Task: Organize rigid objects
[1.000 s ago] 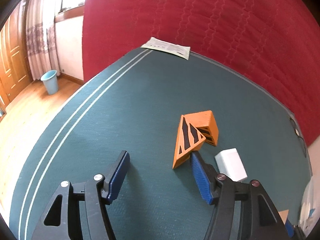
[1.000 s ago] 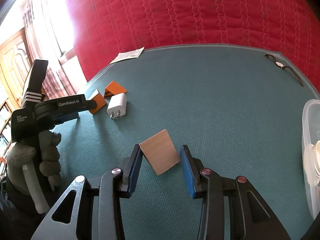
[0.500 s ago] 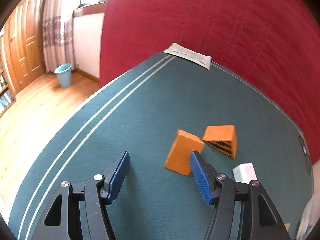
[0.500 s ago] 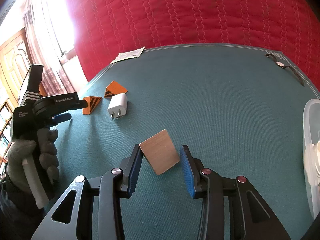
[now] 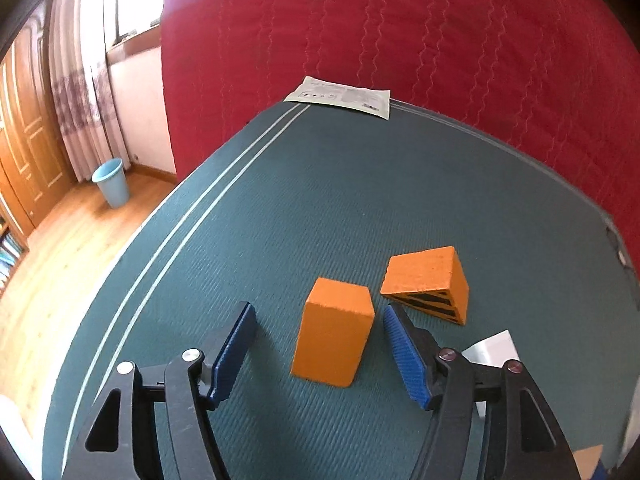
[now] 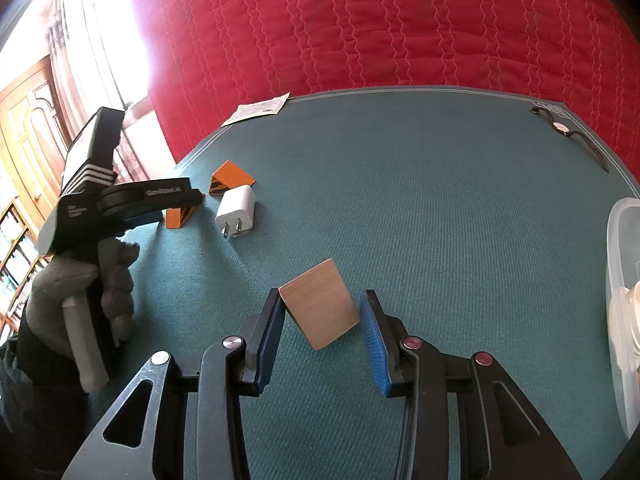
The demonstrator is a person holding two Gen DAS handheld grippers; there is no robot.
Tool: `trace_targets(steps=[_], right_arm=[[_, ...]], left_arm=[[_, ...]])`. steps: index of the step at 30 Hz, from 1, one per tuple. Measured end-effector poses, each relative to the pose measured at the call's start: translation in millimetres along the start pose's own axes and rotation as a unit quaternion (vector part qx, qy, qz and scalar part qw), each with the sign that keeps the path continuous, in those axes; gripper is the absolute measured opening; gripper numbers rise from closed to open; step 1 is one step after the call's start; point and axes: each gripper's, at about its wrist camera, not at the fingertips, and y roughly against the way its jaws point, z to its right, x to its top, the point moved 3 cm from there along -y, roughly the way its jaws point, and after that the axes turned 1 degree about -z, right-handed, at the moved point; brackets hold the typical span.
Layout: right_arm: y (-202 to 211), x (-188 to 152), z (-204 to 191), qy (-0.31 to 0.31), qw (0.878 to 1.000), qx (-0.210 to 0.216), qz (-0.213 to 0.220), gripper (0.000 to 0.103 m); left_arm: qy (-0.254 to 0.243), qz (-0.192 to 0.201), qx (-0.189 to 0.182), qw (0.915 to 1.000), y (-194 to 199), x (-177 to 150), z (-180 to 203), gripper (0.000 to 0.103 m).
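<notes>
The left gripper [image 5: 316, 344] is being swung round the nearer orange wedge [image 5: 334, 336], which is now being bracketed squarely by jaws standing apart, untouched; a pick-up is judged to be imminent. Right of that wedge, a second orange wedge [image 5: 428, 282] and one white charger [image 6: 237, 210] are being left on the green mat [image 5: 280, 200]. Farther right, one wooden block [image 6: 320, 310] is being clamped corner-to-corner by the right gripper [image 6: 322, 334]. Counted: two wedges, one charger, one block.
</notes>
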Motion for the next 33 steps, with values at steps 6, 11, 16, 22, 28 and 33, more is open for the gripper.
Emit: trace_targets(steps=[6, 11, 16, 22, 28, 33], right_arm=[[0.5, 0.4, 0.5, 0.0, 1.0, 0.001, 0.0, 0.04], [3.0, 0.3, 2.7, -0.009, 1.0, -0.004, 0.011, 0.04], [6.2, 1.6, 2.1, -0.011, 1.0, -0.005, 0.022, 0.04], [16.6, 5.2, 9.4, -0.019, 0.999, -0.019, 0.044, 0.04], [30.7, 12.0, 30.0, -0.054, 0.996, -0.033, 0.066, 0.04], [50.4, 21.2, 44.2, -0.077, 0.993, -0.037, 0.087, 0.04]], left_arm=[[-0.013, 0.009, -0.015, 0.9998, 5.5, -3.9, 1.4, 0.034], [-0.002, 0.027, -0.011, 0.9996, 17.0, -8.8, -2.8, 0.034], [-0.002, 0.05, -0.01, 0.9987, 31.8, -11.2, 0.6, 0.034], [-0.012, 0.067, -0.023, 0.9974, 49.2, -16.4, 14.1, 0.034], [-0.023, 0.062, -0.04, 0.997, 65.7, -30.1, 25.1, 0.034], [-0.037, 0.056, -0.051, 0.9964, 77.0, -45.3, 38.0, 0.034]])
